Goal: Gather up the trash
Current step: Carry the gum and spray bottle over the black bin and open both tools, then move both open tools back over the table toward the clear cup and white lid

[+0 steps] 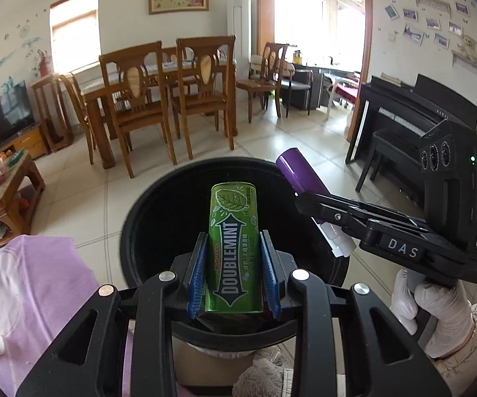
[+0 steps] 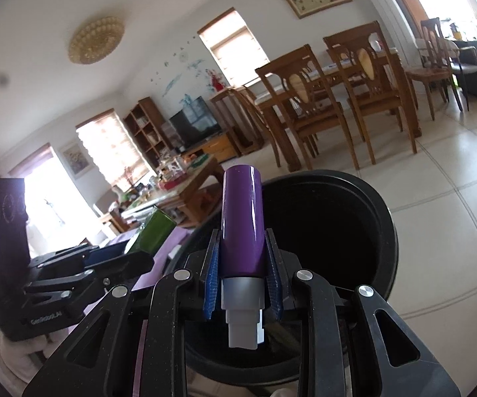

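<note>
A green Doublemint gum tin (image 1: 234, 248) is clamped between the blue pads of my left gripper (image 1: 233, 261), held over the mouth of a black trash bin (image 1: 152, 218). My right gripper (image 2: 243, 258) is shut on a purple tube (image 2: 242, 221) with a grey and white cap end, above the same black bin (image 2: 364, 231). In the left wrist view the right gripper (image 1: 308, 198) comes in from the right with the purple tube (image 1: 299, 173) over the bin's rim. In the right wrist view the green tin (image 2: 154, 233) shows at the left in the left gripper (image 2: 119, 258).
A dining table with wooden chairs (image 1: 159, 99) stands beyond the bin on a tiled floor. A cluttered coffee table (image 1: 3, 185) and a TV (image 1: 8, 112) lie left, a black piano (image 1: 413, 125) right. A lilac sleeve (image 1: 23, 291) and a gloved hand (image 1: 437, 311) are close by.
</note>
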The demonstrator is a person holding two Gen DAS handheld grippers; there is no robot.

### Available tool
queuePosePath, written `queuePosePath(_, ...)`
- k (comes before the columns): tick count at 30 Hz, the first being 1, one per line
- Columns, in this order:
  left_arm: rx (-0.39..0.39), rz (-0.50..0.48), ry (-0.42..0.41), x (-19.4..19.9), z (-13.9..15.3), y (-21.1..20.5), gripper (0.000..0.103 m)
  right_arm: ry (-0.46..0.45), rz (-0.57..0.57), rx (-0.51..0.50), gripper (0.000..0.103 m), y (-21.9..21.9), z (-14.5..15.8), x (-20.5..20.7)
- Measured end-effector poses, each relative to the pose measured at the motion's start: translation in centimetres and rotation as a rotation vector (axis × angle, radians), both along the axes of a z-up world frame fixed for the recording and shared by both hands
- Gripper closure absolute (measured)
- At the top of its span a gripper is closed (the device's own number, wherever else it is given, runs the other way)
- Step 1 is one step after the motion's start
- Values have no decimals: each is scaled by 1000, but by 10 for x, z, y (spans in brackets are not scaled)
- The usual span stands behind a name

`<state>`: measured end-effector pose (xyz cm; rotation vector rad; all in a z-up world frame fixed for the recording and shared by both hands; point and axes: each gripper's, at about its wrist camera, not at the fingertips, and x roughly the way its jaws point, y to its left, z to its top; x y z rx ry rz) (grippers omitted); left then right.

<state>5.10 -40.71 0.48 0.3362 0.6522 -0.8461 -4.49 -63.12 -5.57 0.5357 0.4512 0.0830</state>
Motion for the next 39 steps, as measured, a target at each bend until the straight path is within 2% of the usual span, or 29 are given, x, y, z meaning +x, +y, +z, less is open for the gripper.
queuePosePath(5, 61, -6, 28, 3, -12, -13, 73, 16, -10, 32, 77, -7, -17, 3)
queuePosePath(12, 80, 9, 20, 5, -12, -25, 71, 30, -21, 48, 76, -6, -22, 15)
queuePosePath(13, 76, 8, 19, 4, -11, -25, 69, 28, -23, 53, 74, -7, -22, 17)
queuePosePath(14, 74, 8, 14, 3, -10, -24, 69, 26, -27, 55, 65, -8, -22, 15)
queuePosePath(15, 75, 8, 9, 2, -9, -23, 65, 26, -31, 53, 60, -10, -21, 16)
queuePosePath(16, 73, 8, 4, 2, -8, -22, 57, 27, -38, 52, 48, -11, -19, 16)
queuePosePath(19, 58, 13, -26, -3, -2, -19, 41, 17, -51, 47, 46, -9, -16, 12)
queuePosePath(22, 48, 15, -55, -9, 5, -16, 32, 11, -59, 45, 46, -7, -13, 12)
queuePosePath(25, 31, 22, -75, -13, 13, -6, 26, 8, -67, 35, 35, 1, -7, 12)
queuePosePath(31, -14, 67, -74, -11, 24, 29, 22, 5, -39, 4, 29, 28, 7, 22)
queuePosePath(35, -53, 136, -57, 1, 29, 70, 22, 2, 7, -31, 28, 58, 20, 34)
queuePosePath(39, -92, 246, -33, 17, 31, 123, 21, -2, 77, -76, 25, 101, 33, 51)
